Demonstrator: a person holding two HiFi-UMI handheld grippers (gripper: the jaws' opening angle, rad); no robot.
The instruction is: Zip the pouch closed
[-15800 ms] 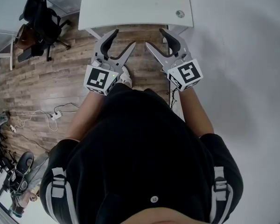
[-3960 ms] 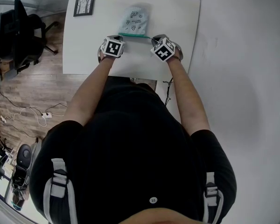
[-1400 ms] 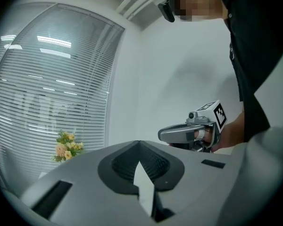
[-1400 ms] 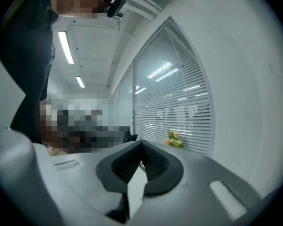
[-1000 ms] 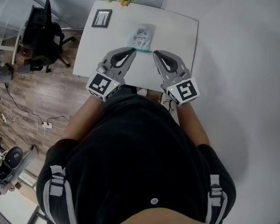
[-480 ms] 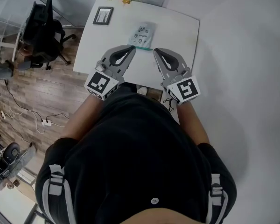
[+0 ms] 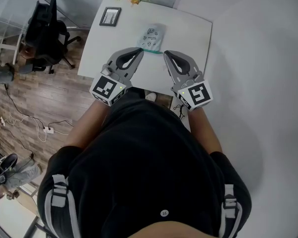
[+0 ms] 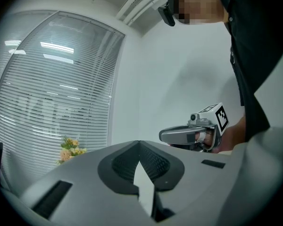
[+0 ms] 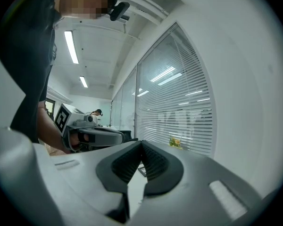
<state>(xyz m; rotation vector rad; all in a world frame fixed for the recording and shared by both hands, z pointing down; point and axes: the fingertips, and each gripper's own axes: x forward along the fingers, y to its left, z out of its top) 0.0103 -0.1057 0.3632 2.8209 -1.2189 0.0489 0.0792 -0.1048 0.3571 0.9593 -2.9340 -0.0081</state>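
Hovering level | left claw [image 7: 140, 50] closed | right claw [image 7: 165, 53] closed | near pouch [image 7: 152, 35]

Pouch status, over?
Left gripper, right gripper: jaws shut, empty. Pale blue printed pouch flat on white table, green zip edge nearest. Nothing blocking.

Bright, soft light from ceiling lamps [image 9: 71, 46] and the window [image 8: 56, 102]; picture edges bend round and go dark

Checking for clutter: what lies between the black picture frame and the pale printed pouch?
Nothing: the head view shows only bare white table between picture frame and pouch.
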